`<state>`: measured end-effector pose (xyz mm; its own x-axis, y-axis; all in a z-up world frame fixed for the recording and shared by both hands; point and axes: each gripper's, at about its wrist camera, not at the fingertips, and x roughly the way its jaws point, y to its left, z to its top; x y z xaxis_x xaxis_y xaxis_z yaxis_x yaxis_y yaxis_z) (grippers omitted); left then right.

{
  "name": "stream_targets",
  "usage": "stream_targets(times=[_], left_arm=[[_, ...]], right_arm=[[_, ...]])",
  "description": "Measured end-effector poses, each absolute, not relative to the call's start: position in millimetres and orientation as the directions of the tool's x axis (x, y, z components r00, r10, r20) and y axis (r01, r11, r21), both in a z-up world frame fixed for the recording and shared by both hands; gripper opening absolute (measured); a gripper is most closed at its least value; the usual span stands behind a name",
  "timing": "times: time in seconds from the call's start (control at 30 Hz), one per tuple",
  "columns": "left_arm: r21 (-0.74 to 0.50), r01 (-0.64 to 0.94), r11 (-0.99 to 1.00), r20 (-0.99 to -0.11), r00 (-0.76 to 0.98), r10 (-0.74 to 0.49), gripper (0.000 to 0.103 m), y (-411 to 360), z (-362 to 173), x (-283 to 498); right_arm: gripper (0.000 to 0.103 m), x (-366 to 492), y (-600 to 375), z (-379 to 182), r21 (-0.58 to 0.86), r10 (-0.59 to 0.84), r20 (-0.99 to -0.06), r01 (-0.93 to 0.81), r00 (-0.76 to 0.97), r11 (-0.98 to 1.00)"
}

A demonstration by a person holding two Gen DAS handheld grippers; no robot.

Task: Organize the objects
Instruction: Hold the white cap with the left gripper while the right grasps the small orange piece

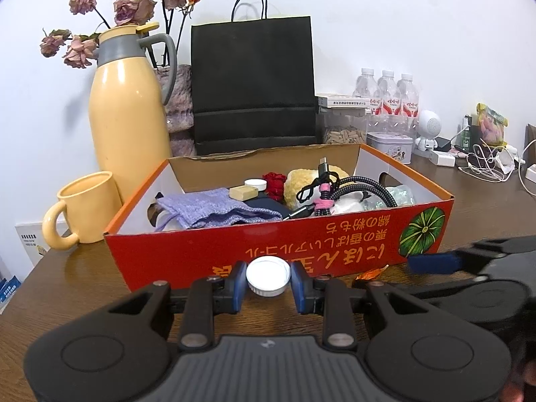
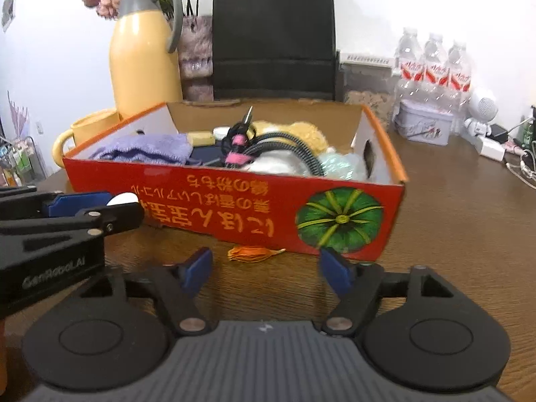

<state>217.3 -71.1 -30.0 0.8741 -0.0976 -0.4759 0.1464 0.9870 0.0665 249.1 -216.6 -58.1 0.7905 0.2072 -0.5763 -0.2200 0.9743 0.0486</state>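
On the brown wooden table [image 1: 83, 274], just before the red cardboard box [image 1: 254, 244], the left gripper [image 1: 268, 283] pinches one white bottle cap [image 1: 268, 276] between its two blue pads. Beside it, the right gripper [image 2: 266, 269] stands spread wide with nothing between its fingers; one orange candy wrapper [image 2: 254, 254] lies on the table ahead of it, close against the box front. Inside the box sit one purple knit cloth [image 1: 214, 209], one second white cap [image 1: 255, 184], one tan block [image 1: 243, 193], a red rose-like piece [image 1: 275, 182] and a tangle of cables [image 1: 338, 191], perhaps two or three, though they overlap. Behind stand one yellow thermos [image 1: 129, 110], one yellow mug [image 1: 85, 207], one black paper bag [image 1: 254, 83] and three water bottles [image 1: 388, 97].
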Motion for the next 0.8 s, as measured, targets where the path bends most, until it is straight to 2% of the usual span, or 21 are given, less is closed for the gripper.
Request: stream_targets(times=[0.07, 0.13, 0.37, 0.6, 0.8], left_arm=[[0.065, 0.147, 0.987, -0.476, 0.874, -0.099, 0.027, -70.6, -29.8, 217.0], [0.061, 0.149, 0.987, -0.476, 0.874, -0.102, 0.027, -69.7, -29.5, 216.8], [0.056, 0.155, 0.986, -0.47, 0.875, -0.111, 0.027, -68.9, -27.7, 214.6], [0.046, 0.155, 0.987, -0.461, 0.88, -0.116, 0.027, -63.9, -25.3, 211.8], [0.037, 0.147, 0.988, -0.455, 0.883, -0.114, 0.027, -58.7, -23.8, 210.9]], right_arm=[[0.048, 255.3, -210.8, -60.8, 0.034, 0.183, -0.601, -0.204, 0.778, 0.978], [0.028, 255.2, -206.8, -60.3, 0.013, 0.164, -0.596, -0.195, 0.786, 0.981], [0.022, 249.1, -209.8, -61.1, 0.034, 0.185, -0.59, -0.205, 0.786, 0.978], [0.007, 235.4, -214.3, -54.5, 0.055, 0.209, -0.554, -0.216, 0.806, 0.975], [0.006, 227.0, -218.1, -51.3, 0.074, 0.229, -0.538, -0.225, 0.812, 0.972]])
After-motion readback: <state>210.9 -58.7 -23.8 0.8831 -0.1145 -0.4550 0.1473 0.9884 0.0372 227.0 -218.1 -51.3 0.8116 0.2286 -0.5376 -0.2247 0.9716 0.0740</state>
